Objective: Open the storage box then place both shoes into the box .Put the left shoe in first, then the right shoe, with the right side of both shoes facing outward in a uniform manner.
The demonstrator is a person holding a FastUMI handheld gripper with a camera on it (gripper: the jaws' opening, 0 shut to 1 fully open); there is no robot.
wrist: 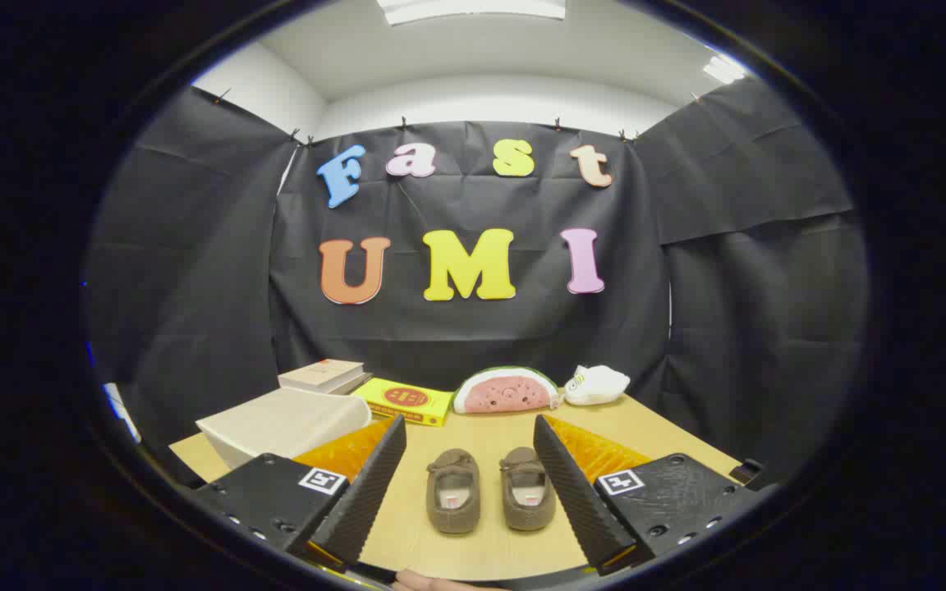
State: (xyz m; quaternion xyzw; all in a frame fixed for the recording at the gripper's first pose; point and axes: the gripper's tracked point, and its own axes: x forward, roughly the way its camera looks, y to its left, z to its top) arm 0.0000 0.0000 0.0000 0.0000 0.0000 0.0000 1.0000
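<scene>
Two small brown slipper-like shoes stand side by side on the wooden table (481, 542), toes pointing away from me: the left shoe (452, 491) and the right shoe (527, 488). They lie in the wide gap between my fingers. My gripper (470, 431) is open and holds nothing; its left finger (362, 497) and right finger (576, 492) are well apart, above the table. The storage box (286, 423), pale beige with its lid down, sits on the table beyond my left finger.
At the table's back stand a stack of books (323, 375), a flat yellow box (404, 400), a watermelon-slice plush (507, 391) and a white plush (596, 384). Black cloth walls close in the booth on three sides.
</scene>
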